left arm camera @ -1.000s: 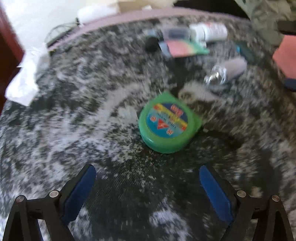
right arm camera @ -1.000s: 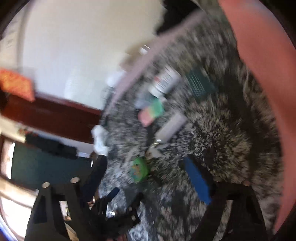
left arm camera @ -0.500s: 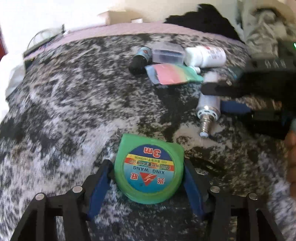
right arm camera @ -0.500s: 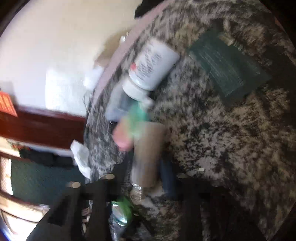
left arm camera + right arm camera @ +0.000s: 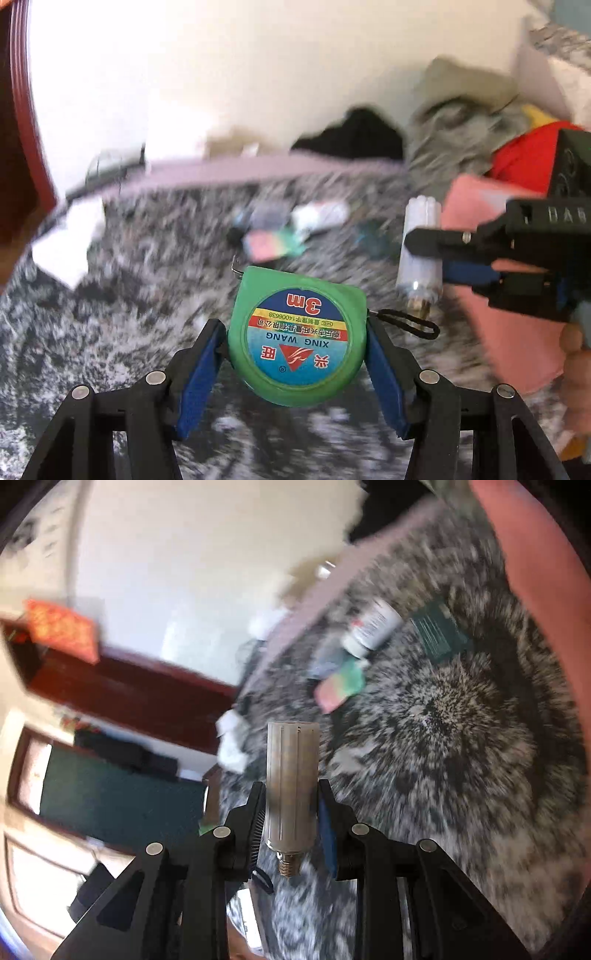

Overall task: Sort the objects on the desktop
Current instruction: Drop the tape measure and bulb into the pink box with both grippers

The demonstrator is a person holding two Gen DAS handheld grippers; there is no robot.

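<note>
My left gripper (image 5: pixel 295 343) is shut on a green round tape measure (image 5: pixel 297 336) with a blue "3m" label, held above the grey mottled blanket (image 5: pixel 147 295). My right gripper (image 5: pixel 291 797) is shut on a grey cylindrical LED bulb (image 5: pixel 291 782) with a screw base, also held off the surface. In the left wrist view the bulb (image 5: pixel 421 254) hangs upright in the right gripper (image 5: pixel 428 254) at the right.
On the blanket (image 5: pixel 443 738) lie a white bottle (image 5: pixel 373 627), a pink-and-green packet (image 5: pixel 340 686) and a dark green card (image 5: pixel 437 631). A pink box (image 5: pixel 509 295) stands at the right. White crumpled paper (image 5: pixel 62 251) lies at the left edge. Clothes (image 5: pixel 458 122) are piled behind.
My left gripper closed on the tape measure and lifted it. My right gripper closed on the bulb and raised it off the blanket.
</note>
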